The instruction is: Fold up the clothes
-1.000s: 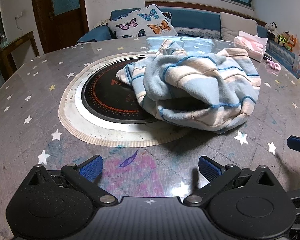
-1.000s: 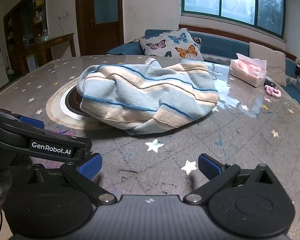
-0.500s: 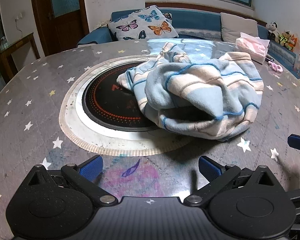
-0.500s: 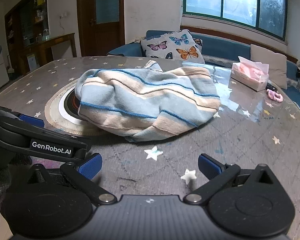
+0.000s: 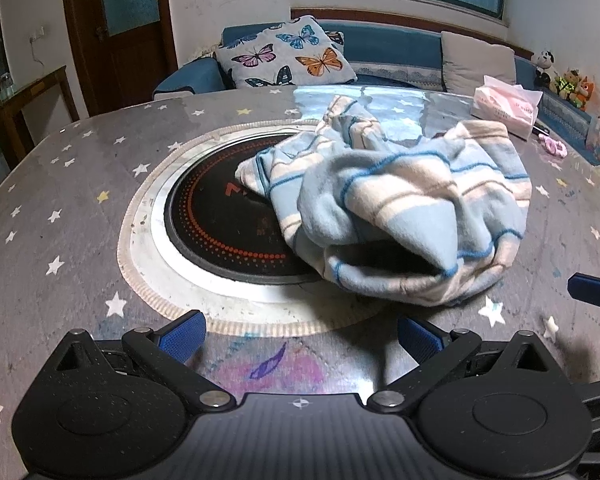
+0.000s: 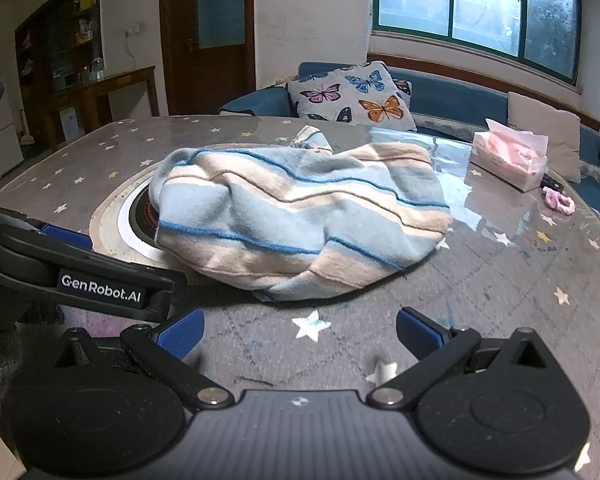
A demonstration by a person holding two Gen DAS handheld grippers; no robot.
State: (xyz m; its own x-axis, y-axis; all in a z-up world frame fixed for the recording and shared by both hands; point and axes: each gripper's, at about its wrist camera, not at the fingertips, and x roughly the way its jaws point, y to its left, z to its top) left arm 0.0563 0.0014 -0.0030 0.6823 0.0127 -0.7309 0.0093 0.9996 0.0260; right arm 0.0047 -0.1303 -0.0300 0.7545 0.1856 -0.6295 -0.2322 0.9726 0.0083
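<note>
Star-patterned round table (image 5: 60, 184) with crumpled striped garment (image 5: 400, 208), tissue pack (image 6: 508, 158), pink scrunchie (image 6: 558, 202).

The crumpled garment (image 6: 300, 224) is pale blue with beige bands and thin darker-blue stripes. The table (image 5: 60, 184) is grey, scattered with white and a few yellow stars, with a pink-purple smear near its front edge. The inset cooktop (image 5: 216, 224) is black with a ring of red dots. Both grippers are black with blue finger pads (image 6: 180, 332).
</note>
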